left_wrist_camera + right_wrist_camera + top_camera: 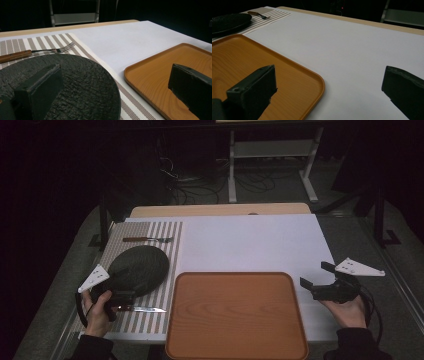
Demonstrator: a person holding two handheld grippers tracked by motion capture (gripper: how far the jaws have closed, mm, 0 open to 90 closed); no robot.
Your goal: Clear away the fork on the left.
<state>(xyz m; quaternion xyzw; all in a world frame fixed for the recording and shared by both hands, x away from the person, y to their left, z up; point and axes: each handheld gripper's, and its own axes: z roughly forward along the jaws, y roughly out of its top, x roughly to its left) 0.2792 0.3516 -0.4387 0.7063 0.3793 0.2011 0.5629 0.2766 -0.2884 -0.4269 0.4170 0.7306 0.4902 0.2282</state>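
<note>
A dark textured plate lies on a striped placemat at the table's left. A wood-handled fork rests behind the plate, and a knife lies in front of it. An orange wooden tray sits bare at the front centre. My left gripper hovers at the plate's near edge, just above the knife, open and holding nothing. In the left gripper view its jaws straddle the plate and the tray. My right gripper stands open right of the tray, over the white cover.
A white cover spreads over the table's middle and right. The wooden table edge shows at the back. Beyond it are a dark floor with cables and a white metal frame.
</note>
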